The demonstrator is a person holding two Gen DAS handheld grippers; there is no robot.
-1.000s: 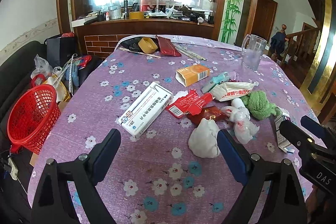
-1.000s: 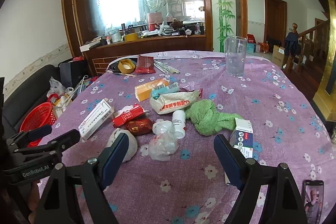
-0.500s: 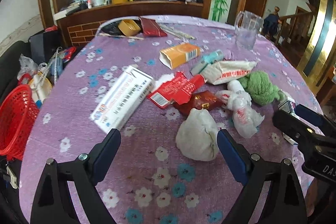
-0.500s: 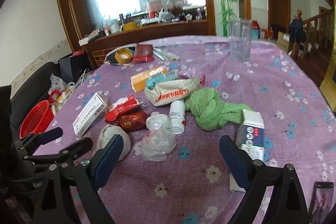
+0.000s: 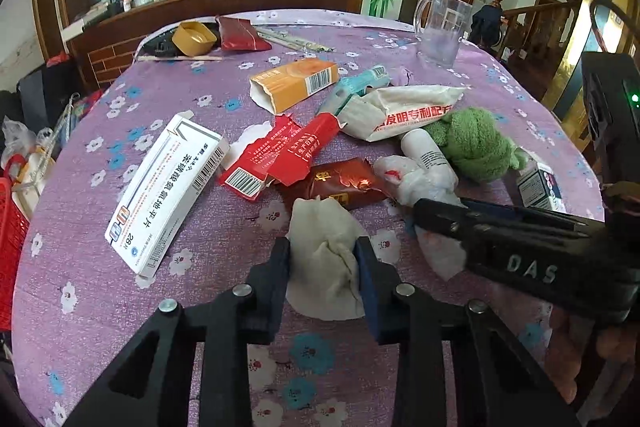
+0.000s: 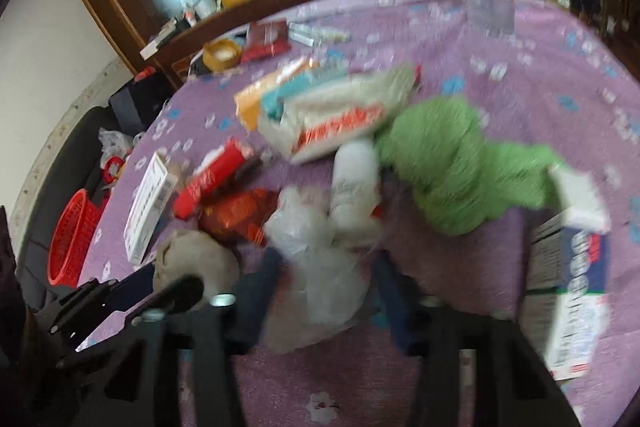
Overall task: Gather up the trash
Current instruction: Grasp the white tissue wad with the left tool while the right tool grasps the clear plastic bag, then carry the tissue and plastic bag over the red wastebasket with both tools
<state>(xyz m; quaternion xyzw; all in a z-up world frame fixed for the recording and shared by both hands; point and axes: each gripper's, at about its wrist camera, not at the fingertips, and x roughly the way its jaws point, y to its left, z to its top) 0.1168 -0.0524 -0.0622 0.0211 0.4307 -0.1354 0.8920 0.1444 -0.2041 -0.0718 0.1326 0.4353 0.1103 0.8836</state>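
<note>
**Two grippers close on litter at a cluttered dining table**

Purple floral cloth covers the round table (image 5: 100, 307), strewn with packaging, under a wooden-framed mirror and a crowded sideboard. At the near edge, the left gripper (image 5: 322, 247) has its jaws closing, and its blue pads already press both flanks of a crumpled off-white tissue wad (image 5: 324, 227), which bulges up between them. Just ahead of that gripper lies a dark red foil wrapper (image 5: 340, 181); beyond it sits a torn red carton (image 5: 280, 157), with an orange box (image 5: 294, 85) farther off. Ahead and to the gripper's left rests a long white medicine box (image 5: 168, 183). A red basket (image 6: 74, 239) stands well off to the left, below the table's edge.

To the right of the left gripper, the right gripper (image 6: 326, 263) reaches in, held in a hand (image 5: 576, 359) at the frame's lower right. Its jaws are closing too, with a clear crumpled plastic bag (image 6: 320, 267) between them; the right-wrist view is motion-blurred, and whether the pads yet touch the bag cannot be told. Just past this gripper's tips lies a small white bottle (image 6: 354, 183) on its side, with a green cloth (image 6: 452, 163) beside it to the right. A white and blue carton (image 6: 572, 291) sits right of the gripper, and a white pouch with red lettering (image 6: 340, 119) lies farther ahead. A clear glass mug (image 5: 440, 27) stands upright at the table's far side.
</note>
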